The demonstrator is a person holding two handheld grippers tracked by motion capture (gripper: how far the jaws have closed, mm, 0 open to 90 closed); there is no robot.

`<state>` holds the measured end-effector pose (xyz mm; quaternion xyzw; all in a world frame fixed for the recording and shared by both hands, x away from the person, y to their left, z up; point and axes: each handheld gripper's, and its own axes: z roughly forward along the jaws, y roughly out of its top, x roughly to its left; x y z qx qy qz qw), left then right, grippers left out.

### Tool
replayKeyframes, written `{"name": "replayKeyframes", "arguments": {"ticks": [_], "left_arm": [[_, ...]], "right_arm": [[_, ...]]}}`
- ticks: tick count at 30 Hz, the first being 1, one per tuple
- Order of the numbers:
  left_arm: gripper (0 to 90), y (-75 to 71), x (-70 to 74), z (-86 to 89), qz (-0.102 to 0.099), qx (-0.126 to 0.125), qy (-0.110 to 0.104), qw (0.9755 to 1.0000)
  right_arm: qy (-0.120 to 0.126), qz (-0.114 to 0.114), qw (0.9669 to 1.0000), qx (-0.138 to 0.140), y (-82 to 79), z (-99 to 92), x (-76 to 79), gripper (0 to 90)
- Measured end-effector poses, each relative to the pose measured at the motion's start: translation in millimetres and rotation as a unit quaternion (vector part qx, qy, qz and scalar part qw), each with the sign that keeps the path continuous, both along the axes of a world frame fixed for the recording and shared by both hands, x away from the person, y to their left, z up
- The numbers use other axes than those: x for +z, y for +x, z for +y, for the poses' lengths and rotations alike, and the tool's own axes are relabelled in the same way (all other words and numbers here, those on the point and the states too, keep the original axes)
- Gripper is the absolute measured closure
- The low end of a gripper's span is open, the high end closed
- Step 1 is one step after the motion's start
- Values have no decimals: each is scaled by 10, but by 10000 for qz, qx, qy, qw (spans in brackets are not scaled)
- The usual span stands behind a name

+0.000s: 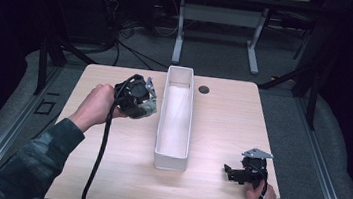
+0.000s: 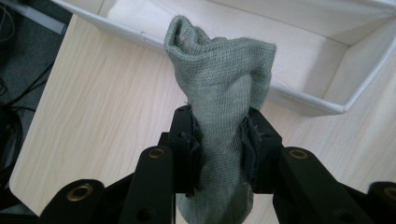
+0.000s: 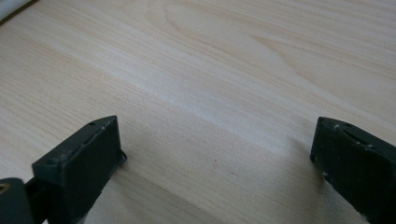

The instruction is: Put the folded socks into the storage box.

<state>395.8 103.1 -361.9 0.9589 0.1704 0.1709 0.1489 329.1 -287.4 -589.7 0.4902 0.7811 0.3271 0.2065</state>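
A grey-green knitted sock is pinched between the jaws of my left gripper, with its open cuff standing up past the fingertips. From above, that left gripper and the sock hover just left of a long white open box that runs down the middle of the table. The white box lies just beyond the sock in the left gripper view. My right gripper rests low at the table's near right corner. Its jaws stand wide apart with bare wood between them, the right gripper holding nothing.
The light wooden table has a small dark round cap behind the box. A black cable trails from the left gripper toward the near edge. Another table's legs stand on the floor beyond.
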Motion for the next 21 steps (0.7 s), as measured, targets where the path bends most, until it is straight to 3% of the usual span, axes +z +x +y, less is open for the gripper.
{"name": "replayKeyframes", "arguments": {"ticks": [21], "left_arm": [[682, -68, 39, -342, 10, -427, 116, 9990]], "right_arm": [[3, 3, 10000, 1, 0, 0, 0, 13]]}}
